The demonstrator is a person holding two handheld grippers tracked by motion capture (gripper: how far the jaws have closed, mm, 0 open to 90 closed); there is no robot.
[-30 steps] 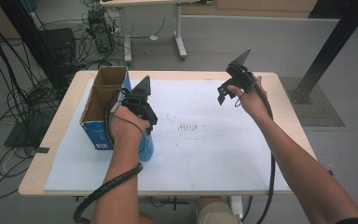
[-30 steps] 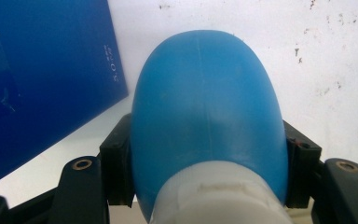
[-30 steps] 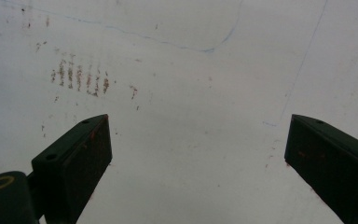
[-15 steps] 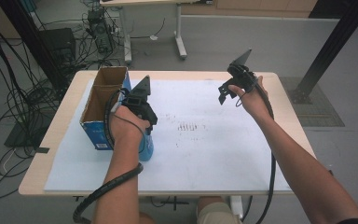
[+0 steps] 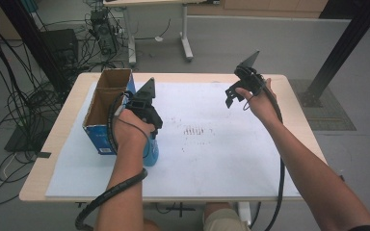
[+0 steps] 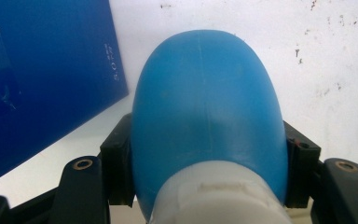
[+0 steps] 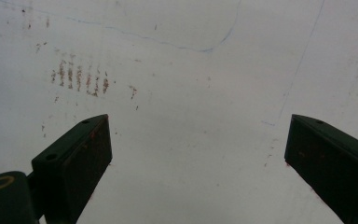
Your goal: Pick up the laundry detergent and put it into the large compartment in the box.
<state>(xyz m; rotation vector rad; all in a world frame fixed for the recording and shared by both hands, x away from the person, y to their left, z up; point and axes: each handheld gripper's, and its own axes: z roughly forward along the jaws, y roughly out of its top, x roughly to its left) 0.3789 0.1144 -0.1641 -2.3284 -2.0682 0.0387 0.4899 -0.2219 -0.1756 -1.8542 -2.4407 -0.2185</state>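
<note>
While the left claw (image 5: 150, 129) pinches the rounded blue plastic bottle with a white cap (image 6: 207, 116) between its two black jaws, the whole play sits at the left centre of the high view, just right of the open blue cardboard box (image 5: 107, 108). From the left gripper view, the bottle runs straight up the frame along the claw's own line, white cap low between the jaws, blue body bulging past them, and the box's dark blue wall close by in the upper left. So the bottle's long axis points away from the hand, and the box lies just to its side, near but with a strip of white tabletop (image 5: 231, 159) between them. Over at the upper right of the high view, the right claw (image 5: 235, 95) hangs spread wide and empty above the stained sheet, well apart from the bottle. The left hand (image 5: 127, 132) is clearly the nearer one; I judge any coming move turns on that short sideways gap to the box.
</note>
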